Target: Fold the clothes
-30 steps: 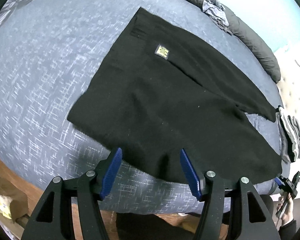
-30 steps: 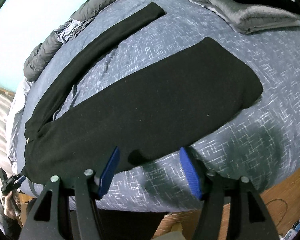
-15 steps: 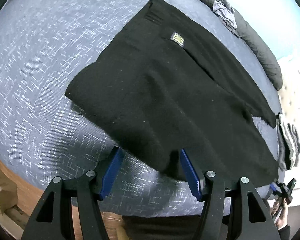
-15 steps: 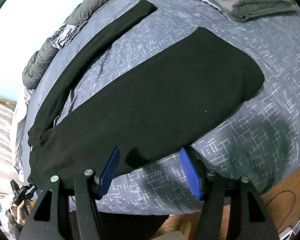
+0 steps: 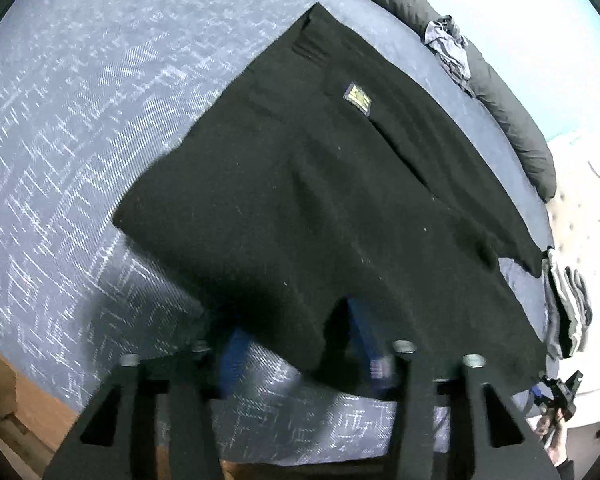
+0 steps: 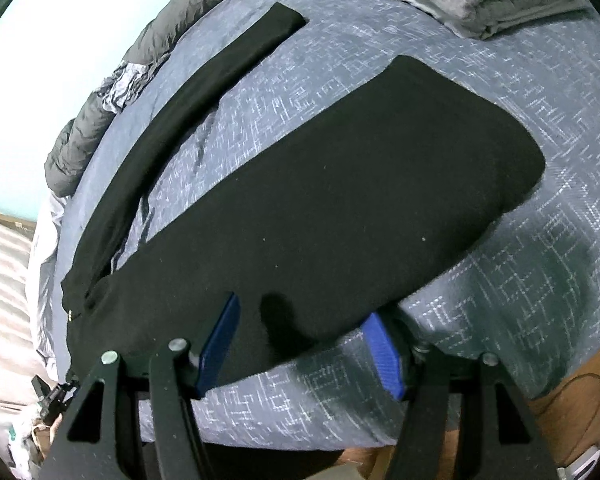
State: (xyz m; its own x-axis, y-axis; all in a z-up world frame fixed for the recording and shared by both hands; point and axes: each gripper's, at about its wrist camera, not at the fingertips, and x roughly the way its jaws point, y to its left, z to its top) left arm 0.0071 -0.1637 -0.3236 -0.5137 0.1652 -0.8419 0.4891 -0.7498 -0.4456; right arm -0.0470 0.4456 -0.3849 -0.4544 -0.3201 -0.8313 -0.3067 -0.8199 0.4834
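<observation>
Black trousers [image 5: 340, 208] lie flat along the bed's [image 5: 60, 140] near edge. Left gripper [image 5: 300, 344] and right gripper [image 6: 300, 344] both straddle the hem, jaws apart.

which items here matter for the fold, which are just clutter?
In play: black pants, left gripper, right gripper, both open at the near edge.
Clutter: folded grey pile, dark duvet, crumpled grey cloth.
</observation>
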